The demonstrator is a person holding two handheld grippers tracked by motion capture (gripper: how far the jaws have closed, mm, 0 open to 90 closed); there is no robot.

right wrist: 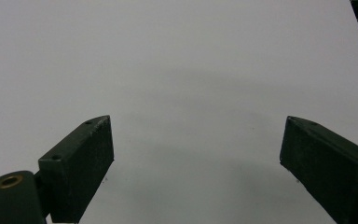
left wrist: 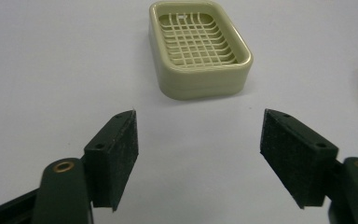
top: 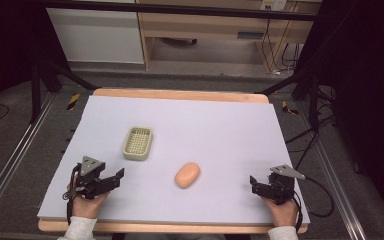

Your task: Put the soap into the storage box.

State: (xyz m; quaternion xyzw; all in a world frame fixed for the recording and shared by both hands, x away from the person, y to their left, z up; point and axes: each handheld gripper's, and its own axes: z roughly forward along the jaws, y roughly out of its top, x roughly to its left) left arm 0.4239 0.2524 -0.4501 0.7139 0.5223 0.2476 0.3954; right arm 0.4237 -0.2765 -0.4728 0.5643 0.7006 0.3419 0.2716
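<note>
Soap [top: 187, 174], a rounded orange bar, lies on the white table sheet [top: 220, 130] between both grippers, just right of the green slatted dish [top: 138, 143]. Left gripper [top: 114, 178] and right gripper [top: 253, 182] both stand spread, holding nothing. Slick, curved sides could squirt from a pinch, or nudge the light dish askew.

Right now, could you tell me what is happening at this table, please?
A person sits at the table with a two-jaw gripper in each hand. The left gripper and the right gripper both rest near the front edge, jaws open and holding nothing. Between them lies an orange bar of soap, and a pale green soap dish stands farther back, ahead of the left gripper. Neither thing is touched; the dish is empty.
</note>
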